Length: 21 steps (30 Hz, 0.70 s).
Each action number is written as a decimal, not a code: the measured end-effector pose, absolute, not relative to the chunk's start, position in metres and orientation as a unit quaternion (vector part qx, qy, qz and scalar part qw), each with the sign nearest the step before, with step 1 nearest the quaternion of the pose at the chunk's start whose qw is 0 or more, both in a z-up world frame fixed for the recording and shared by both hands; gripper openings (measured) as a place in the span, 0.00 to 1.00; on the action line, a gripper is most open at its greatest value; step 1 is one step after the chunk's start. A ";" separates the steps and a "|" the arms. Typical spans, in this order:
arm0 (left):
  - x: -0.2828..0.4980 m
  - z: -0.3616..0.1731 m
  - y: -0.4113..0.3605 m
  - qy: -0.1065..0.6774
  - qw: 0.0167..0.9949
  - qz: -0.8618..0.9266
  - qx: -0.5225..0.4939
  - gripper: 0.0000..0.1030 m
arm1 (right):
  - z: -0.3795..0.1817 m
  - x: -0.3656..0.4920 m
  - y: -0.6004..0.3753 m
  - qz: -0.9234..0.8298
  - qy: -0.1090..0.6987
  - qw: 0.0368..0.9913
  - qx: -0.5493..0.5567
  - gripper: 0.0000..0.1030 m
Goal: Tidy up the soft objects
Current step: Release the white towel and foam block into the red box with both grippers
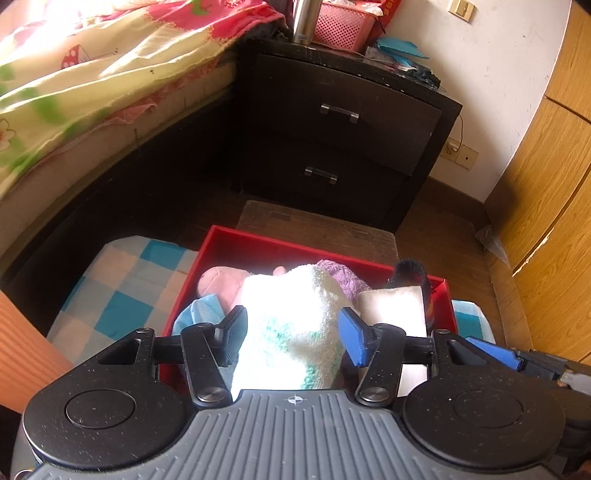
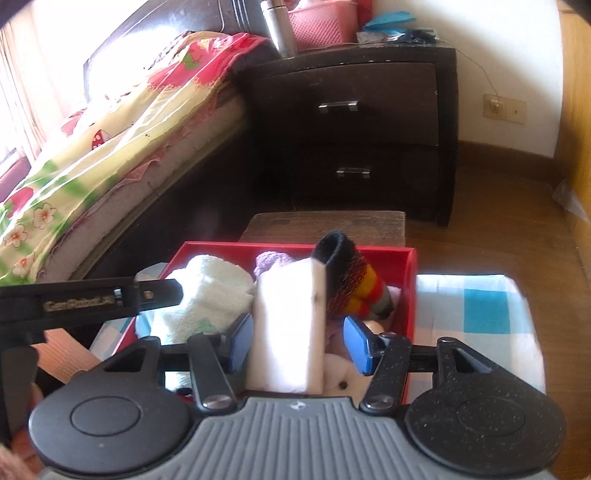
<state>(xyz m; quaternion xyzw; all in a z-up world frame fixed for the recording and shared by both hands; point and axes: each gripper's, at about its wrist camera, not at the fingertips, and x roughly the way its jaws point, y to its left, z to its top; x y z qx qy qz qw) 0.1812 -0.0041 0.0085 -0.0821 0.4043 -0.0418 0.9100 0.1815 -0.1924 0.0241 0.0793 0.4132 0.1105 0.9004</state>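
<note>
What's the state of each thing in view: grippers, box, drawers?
Left gripper: open, fingers either side of the fluffy towel.
Right gripper: open, around the white folded cloth.
Red box: open, packed with soft items.
Striped sock: upright in the box.
Nightstand drawers: both shut.

A bed (image 2: 122, 147) under a floral quilt (image 1: 92, 74) is seen at the left, washed in bright light from the far left. A dark two-drawer nightstand (image 1: 343, 129) is set beside it against a white wall (image 1: 498, 66), with a pink basket (image 1: 341, 24) and a metal flask (image 1: 306, 20) on top. Wooden floor (image 2: 491, 229) is spread at the right, bordered by a wooden wardrobe (image 1: 554, 203).
</note>
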 end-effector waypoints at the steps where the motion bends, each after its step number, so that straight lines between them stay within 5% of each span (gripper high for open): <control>1: 0.179 0.008 -0.003 0.406 0.909 -0.043 -0.080 0.54 | 0.024 0.182 -0.193 0.110 0.414 0.900 0.078 0.31; 21: 0.112 -0.040 0.003 0.500 0.863 -0.062 -0.017 0.66 | 0.037 0.116 -0.170 0.134 0.449 0.883 0.014 0.39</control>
